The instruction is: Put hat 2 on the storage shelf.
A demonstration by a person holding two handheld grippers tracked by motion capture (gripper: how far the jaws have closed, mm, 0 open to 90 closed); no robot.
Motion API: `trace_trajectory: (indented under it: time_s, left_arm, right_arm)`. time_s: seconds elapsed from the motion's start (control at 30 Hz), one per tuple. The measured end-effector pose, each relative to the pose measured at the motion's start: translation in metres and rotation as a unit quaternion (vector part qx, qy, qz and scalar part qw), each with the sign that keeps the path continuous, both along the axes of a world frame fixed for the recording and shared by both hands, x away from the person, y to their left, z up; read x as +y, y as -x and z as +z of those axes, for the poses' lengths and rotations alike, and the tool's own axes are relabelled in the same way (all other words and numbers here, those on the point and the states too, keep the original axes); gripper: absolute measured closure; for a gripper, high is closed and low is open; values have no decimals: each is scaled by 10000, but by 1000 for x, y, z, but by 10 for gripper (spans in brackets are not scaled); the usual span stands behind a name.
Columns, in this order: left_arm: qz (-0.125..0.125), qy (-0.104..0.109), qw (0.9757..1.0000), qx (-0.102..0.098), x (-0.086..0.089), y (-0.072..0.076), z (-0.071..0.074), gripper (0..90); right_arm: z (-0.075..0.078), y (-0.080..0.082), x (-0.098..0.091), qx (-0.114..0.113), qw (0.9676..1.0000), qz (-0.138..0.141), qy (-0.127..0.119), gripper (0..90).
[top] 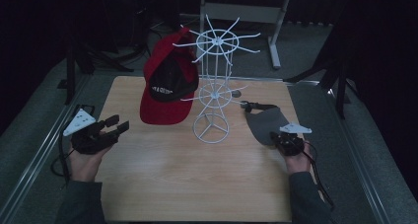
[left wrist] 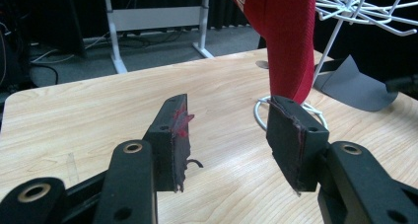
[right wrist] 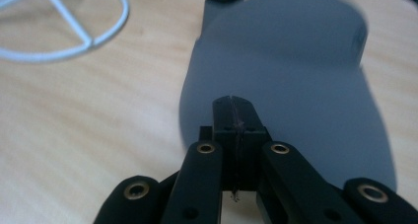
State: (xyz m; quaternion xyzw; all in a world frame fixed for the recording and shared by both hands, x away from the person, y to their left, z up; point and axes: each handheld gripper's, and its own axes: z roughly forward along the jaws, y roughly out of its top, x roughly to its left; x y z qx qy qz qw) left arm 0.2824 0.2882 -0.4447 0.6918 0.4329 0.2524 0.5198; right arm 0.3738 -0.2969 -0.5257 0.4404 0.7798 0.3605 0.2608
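Note:
A red and black cap (top: 165, 93) hangs on a white wire rack (top: 213, 93) at the table's middle back. In the left gripper view the red cap (left wrist: 291, 46) hangs just beyond the far jaw. My left gripper (top: 120, 124) is held open at the table's left, pointing toward the rack, with nothing between its jaws (left wrist: 229, 140). A grey cap (top: 266, 123) lies flat to the right of the rack. My right gripper (top: 280, 136) is at its near edge, jaws pressed together over the grey cap (right wrist: 296, 71). No cloth shows between the right gripper's (right wrist: 232, 105) pads.
The rack's round base (right wrist: 74, 31) stands on the wooden table (top: 197, 184) just left of the grey cap. White desk legs (left wrist: 116, 31) stand on the floor behind the table. Dark stands flank the table on both sides.

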Motion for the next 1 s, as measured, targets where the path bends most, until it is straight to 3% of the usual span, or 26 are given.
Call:
trace_trajectory:
  time_s: [0.3, 0.5, 0.73, 0.8, 1.0]
  left_arm:
    - [-12, 3, 9999, 111, -1, -3, -9, 514]
    - [-5, 5, 9999, 126, 3, -1, -9, 512]
    - [-8, 17, 9998, 192, 3, -3, -13, 512]
    - [-25, -3, 9998, 206, 3, -3, -13, 511]
    - [-30, 20, 9998, 211, 3, -3, -14, 510]
  right_arm:
    - [20, -42, 13, -209, 9998, -42, -3, 900]
    - [25, -70, 20, -352, 9990, -283, -40, 900]
    - [34, -99, 20, -222, 9983, -534, -107, 900]
    - [34, -108, 20, -120, 9978, -626, -163, 900]
    - [27, -127, 27, 250, 9968, -762, -3, 900]
